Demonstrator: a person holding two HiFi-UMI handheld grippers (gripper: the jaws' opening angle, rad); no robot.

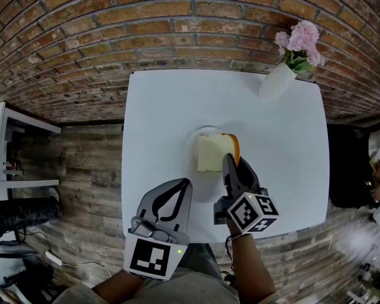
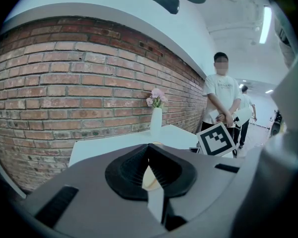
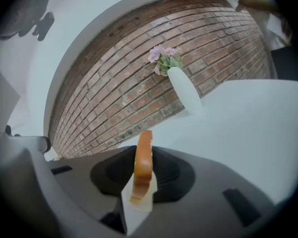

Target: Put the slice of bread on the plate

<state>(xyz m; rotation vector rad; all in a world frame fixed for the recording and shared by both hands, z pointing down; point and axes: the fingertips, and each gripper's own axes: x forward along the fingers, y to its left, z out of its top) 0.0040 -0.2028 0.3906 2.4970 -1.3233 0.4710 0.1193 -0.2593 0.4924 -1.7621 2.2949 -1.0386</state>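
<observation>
The right gripper is pinching the slice of bread by its crust, holding it right over the plate. The left gripper, jaws together and empty, is waiting near-left of the plate. The slice seems to be overhanging the plate's near rim, so it could tip onto the table on release.

- table stands with its far edge against the brick wall
- vase on the table's far right corner, flowers in it
- plate near the table's middle
- slice of bread over the plate, covering most of it; can't tell if it rests on it
- right gripper at the bread's near right corner, bread between its jaws
- left gripper left of the right one, nearer the front edge, apart from the plate
- shelf unit left of the table
- person stands off the table's right side
</observation>
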